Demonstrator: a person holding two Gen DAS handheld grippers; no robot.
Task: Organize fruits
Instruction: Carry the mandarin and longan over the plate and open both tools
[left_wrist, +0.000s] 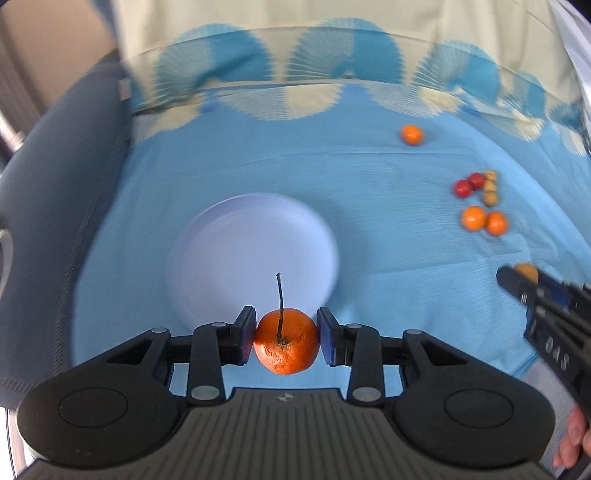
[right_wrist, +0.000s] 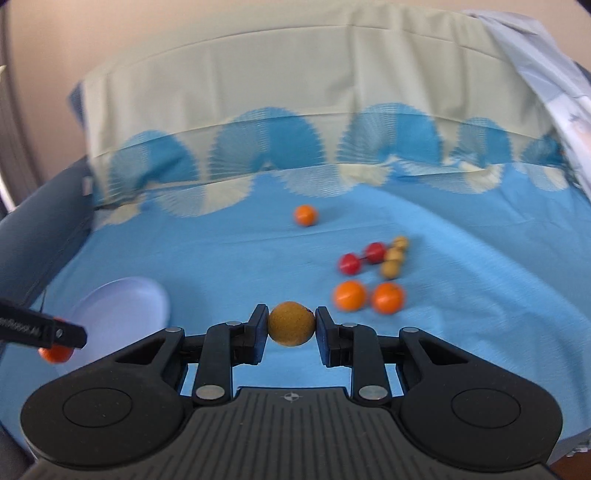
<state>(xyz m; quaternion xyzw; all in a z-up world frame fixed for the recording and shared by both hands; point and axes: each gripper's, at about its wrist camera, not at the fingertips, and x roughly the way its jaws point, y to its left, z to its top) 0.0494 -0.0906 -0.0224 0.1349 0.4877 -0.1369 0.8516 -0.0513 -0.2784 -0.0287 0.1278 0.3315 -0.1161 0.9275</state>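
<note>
Tangerine (left_wrist: 286, 341) with a long thin stem sits clamped between the pads of my left claw (left_wrist: 286, 339), raised above the blue cloth (left_wrist: 258, 155), with the white plate (left_wrist: 255, 251) just beyond it. My right claw (right_wrist: 291, 325) is clamped on a round brown fruit (right_wrist: 291, 324), also off the cloth. To the right and farther off, two tangerines (right_wrist: 367, 297) lie side by side, with two red fruits (right_wrist: 360, 258) and a short row of small brown ones (right_wrist: 394, 262) behind them. One lone tangerine (right_wrist: 305, 215) rests far back, near the cloth's patterned border. A dark blue cushion (left_wrist: 55, 221) edges the left side.
</note>
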